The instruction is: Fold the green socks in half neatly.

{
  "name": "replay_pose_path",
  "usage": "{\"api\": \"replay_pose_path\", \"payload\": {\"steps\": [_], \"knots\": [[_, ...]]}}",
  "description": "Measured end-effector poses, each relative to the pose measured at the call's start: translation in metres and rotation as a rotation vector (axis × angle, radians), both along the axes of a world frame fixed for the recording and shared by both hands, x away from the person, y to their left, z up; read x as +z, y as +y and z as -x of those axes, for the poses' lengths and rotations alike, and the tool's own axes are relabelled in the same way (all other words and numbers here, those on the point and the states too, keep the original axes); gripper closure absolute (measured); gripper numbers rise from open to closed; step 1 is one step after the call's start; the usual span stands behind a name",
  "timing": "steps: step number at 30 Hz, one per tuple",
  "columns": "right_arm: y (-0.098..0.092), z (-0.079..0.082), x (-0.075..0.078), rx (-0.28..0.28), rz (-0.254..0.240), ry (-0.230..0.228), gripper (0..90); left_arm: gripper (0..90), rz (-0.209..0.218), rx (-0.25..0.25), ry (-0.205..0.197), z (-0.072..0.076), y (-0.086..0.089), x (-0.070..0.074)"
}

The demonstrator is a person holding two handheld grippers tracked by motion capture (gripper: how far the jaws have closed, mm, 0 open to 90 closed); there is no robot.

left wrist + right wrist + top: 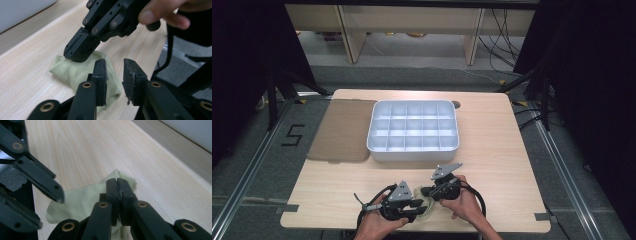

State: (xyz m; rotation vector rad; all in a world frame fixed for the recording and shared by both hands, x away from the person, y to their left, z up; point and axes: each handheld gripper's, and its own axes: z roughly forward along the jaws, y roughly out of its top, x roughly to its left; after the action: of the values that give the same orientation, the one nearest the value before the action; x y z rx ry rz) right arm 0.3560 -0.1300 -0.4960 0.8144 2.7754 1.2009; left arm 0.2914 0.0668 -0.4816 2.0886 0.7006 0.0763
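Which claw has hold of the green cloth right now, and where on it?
The right claw is shut on the green cloth at its far edge. The left claw stands open beside it, holding nothing.

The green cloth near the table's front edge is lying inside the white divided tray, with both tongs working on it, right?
Not inside the tray. The high view shows the green cloth on the bare table, apart from the white divided tray, with both tongs at it.

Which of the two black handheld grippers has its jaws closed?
The right gripper: its jaws meet with no gap, tips down on the pale green folded cloth. The left gripper shows a clear gap between its jaws, which have just been opening.
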Motion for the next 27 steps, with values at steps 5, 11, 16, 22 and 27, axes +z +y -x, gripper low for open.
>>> {"api": "replay_pose_path", "payload": {"steps": [5,11,16,22,27], "knots": [[0.0,0.0,0.0,0.002,-0.001,-0.002,89.0,81.1,-0.048,-0.034,0.036,0.002,-0.004,-0.009],[-0.001,0.002,0.001,0.002,0.007,-0.003,89.0,84.1,-0.098,-0.046,0.051,0.0,-0.007,-0.021],[-0.003,0.002,0.001,-0.006,0.008,-0.009,88.9,84.2,-0.107,-0.034,0.052,0.0,-0.007,-0.021],[-0.006,0.003,0.002,-0.002,0.017,-0.009,88.6,83.1,-0.119,-0.04,0.038,-0.003,-0.001,-0.02],[-0.009,0.006,0.002,-0.022,0.007,0.014,88.5,82.3,-0.112,-0.03,0.048,-0.002,-0.003,-0.02]]}}
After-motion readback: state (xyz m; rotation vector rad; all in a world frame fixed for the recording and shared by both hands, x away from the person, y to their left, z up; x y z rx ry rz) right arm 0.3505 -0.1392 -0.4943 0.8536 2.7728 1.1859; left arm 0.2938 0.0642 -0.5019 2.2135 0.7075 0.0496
